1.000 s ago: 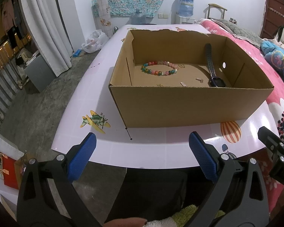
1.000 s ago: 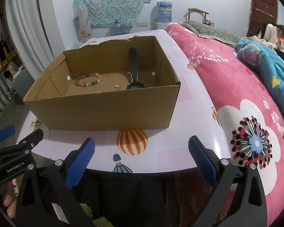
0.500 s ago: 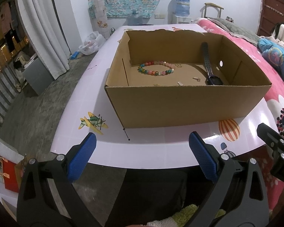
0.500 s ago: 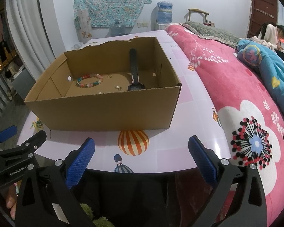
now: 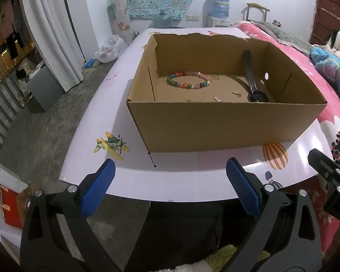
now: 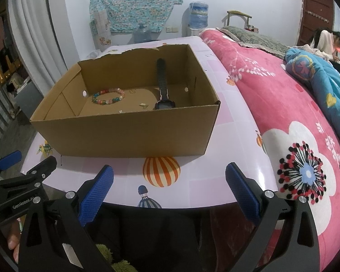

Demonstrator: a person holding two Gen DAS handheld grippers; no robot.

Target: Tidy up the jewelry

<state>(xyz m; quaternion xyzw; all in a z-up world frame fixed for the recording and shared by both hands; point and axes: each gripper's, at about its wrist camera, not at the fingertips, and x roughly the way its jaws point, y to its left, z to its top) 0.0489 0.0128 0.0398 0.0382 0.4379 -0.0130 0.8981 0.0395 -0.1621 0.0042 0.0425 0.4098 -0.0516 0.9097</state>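
Two grippers sit low at the near edge of the table, both spread wide with nothing between their blue pads. My left gripper [image 5: 170, 188] hangs just off the pale pink glossy table [image 5: 181, 176], and at its 3 o'clock I can see part of the right gripper's black frame. My right gripper [image 6: 168, 188] is equally wide apart and empty, with the left one showing at its 9 o'clock.

At 12 o'clock from both grippers stands an open brown cardboard box [image 5: 224, 127] on the table, its near wall facing me. Inside, on the box floor, a round bracelet of multicoloured beads [image 5: 189, 82] lies flat toward the far left corner. A black wristwatch with a long perforated strap [image 5: 251, 79] lies at the bracelet's 3 o'clock, its strap leaning up the far wall and its face down near the right side. Between them, toward the near wall, I see a few tiny metal pieces [image 5: 236, 94], too small to identify.

From the right wrist view, the bracelet [image 6: 108, 96] is at 11 o'clock and the watch [image 6: 163, 90] at 12. A pink floral bed cover [image 6: 283, 117] lies at 2 o'clock, touching the table's right edge.
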